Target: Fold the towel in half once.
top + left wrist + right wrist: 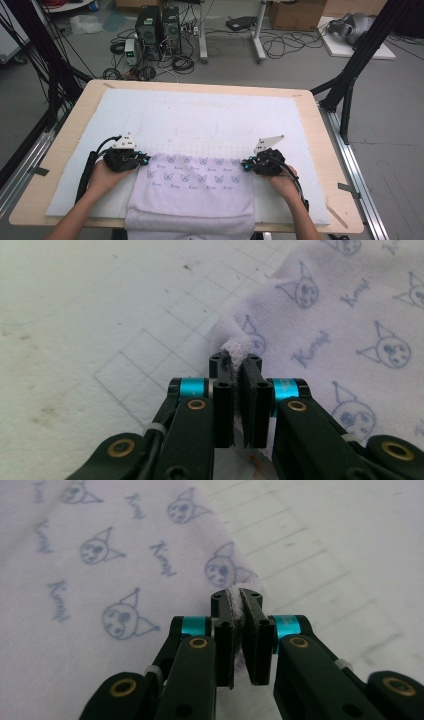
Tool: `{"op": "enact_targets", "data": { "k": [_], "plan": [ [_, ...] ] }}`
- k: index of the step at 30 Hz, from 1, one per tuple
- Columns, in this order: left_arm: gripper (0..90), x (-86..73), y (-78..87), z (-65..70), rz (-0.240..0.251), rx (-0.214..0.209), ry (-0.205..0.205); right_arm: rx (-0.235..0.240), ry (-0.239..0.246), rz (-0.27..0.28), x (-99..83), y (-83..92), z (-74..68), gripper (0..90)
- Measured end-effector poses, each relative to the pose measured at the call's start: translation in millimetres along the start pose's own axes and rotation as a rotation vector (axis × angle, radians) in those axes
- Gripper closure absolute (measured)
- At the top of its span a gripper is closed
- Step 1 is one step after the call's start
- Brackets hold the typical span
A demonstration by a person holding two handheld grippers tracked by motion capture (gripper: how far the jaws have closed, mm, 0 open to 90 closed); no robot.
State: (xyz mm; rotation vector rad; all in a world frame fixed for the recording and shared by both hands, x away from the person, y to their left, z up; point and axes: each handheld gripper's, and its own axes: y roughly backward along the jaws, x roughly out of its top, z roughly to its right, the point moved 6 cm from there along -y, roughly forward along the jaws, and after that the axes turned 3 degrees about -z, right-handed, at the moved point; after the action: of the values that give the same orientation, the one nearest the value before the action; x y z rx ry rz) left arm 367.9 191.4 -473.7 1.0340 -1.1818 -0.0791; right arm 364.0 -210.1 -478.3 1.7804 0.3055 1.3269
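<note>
A pale lilac printed garment (192, 192) lies flat on the white mat (200, 120) covering the worktop (320, 150), its near part hanging over the worktop's front edge. The left tool (144, 159) is clamped on the garment's far left corner, a small tuft of cloth (235, 351) bunched between its nearly closed jaws; the right tool (246, 162) pinches the far right corner the same way, fabric visible in the narrow gap. Holding both far corners at once likely keeps that edge taut and level, so the garment can be folded or dragged evenly without wrinkling.
</note>
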Motion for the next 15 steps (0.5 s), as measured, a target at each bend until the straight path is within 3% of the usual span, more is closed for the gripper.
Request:
{"op": "enact_targets", "data": {
  "k": [5,8,11,15],
  "plan": [
    [85.1,30.4,7.6,-25.9,0.057,0.045,0.052,-0.044,-0.031,0.038,24.2,10.1,27.0,85.8],
    [85.1,57.4,13.9,-45.1,0.076,0.077,0.048,-0.103,-0.045,0.061,42.8,19.0,49.1,86.1],
    [85.1,86.9,18.5,-63.5,0.069,0.121,0.029,-0.129,-0.078,0.088,60.7,28.4,71.1,86.1],
    [85.2,127.9,29.3,-85.5,0.081,0.186,0.028,-0.169,-0.077,0.112,92.6,46.5,89.1,86.2]
  ]
}}
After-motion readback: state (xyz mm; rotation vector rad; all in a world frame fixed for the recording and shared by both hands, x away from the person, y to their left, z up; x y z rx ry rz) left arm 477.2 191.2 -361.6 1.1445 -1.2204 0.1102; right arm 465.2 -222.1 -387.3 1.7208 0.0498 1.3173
